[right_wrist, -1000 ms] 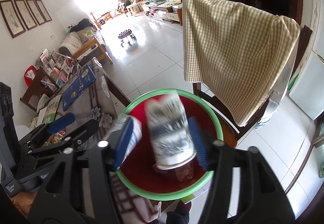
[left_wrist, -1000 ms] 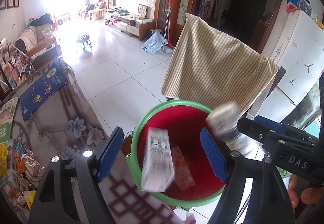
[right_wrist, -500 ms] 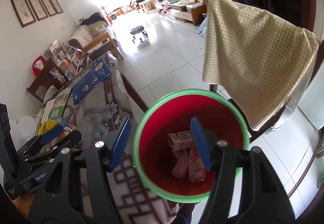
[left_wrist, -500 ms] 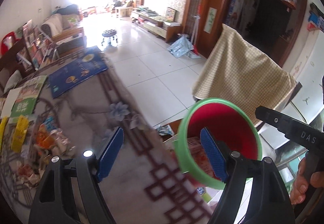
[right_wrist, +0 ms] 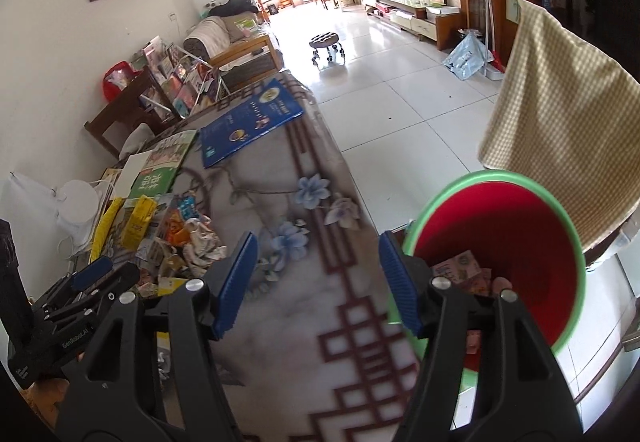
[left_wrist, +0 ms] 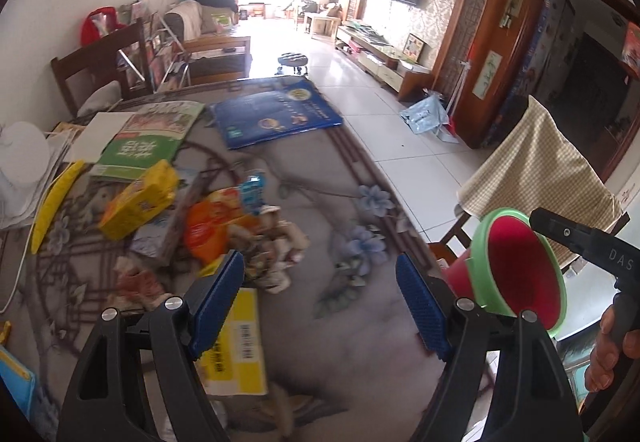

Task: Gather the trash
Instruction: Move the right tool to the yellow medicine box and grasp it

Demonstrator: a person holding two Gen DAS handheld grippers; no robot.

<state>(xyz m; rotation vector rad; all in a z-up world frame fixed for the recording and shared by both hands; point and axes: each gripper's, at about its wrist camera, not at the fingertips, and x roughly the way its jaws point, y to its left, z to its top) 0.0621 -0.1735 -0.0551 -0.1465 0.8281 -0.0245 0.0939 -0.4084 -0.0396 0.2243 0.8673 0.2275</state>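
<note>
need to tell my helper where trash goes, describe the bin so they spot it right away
Start at the long table with the grey floral cloth. Off its right edge, in front of the chair draped with a beige checked cloth, stands the bin. It is the only round bucket there: bright red inside, green rim, a few wrappers at the bottom.

The right gripper's fingers (right_wrist: 400, 286) hide part of the bin's (right_wrist: 576, 238) trash (right_wrist: 460, 268).

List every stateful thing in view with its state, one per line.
left gripper: open, nothing between its fingers
right gripper: open, jaws just opening, empty
red bin: open-topped, cartons inside
trash pile: loose on table
blue book: closed, flat
checked cloth: draped over chair
</note>
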